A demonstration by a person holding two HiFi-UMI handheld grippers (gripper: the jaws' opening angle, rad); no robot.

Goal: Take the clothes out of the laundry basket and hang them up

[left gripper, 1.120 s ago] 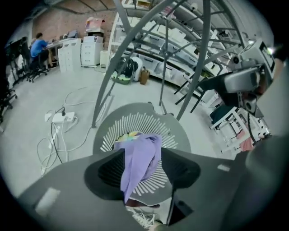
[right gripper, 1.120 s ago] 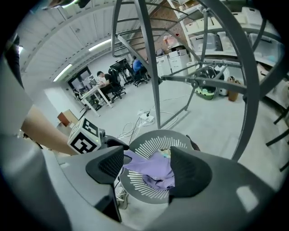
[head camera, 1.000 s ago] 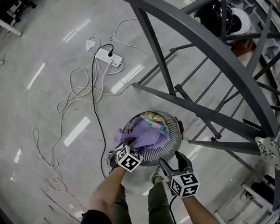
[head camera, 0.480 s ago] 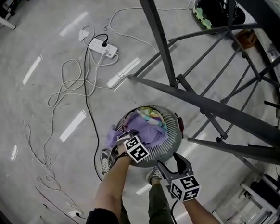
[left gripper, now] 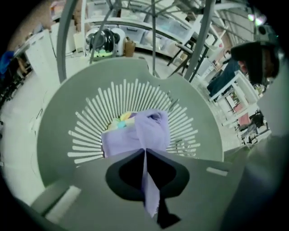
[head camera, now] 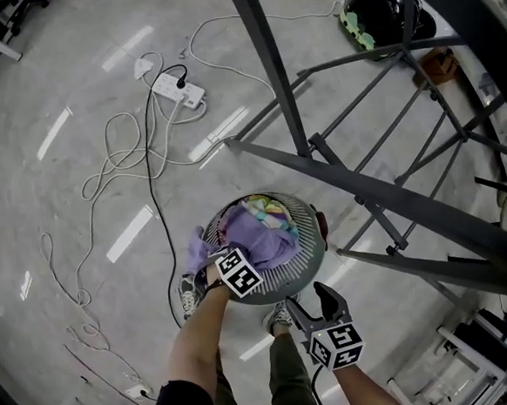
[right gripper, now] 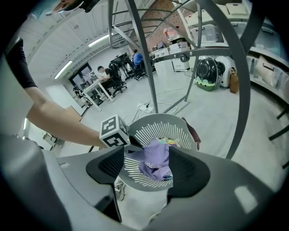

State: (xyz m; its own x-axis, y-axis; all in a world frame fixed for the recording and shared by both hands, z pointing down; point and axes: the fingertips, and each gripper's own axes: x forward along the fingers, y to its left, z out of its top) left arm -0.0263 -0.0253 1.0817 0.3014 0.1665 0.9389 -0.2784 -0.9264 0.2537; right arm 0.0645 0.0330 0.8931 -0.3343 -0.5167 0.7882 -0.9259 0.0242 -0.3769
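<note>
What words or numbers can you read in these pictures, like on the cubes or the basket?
No words or numbers can be read anywhere.
Left cube and right cube: only black and white square patterns, no letters.
Laundry basket: no print shows.
Storage boxes on the far shelves: any labels are too small and blurred to read.

Bright, even overhead light; ceiling strips (right gripper: 64, 69) up-left of right gripper (right gripper: 146, 158). Glare streaks on floor (head camera: 87, 193). Fisheye bend, dark corners; near jaws soft-focus.
</note>
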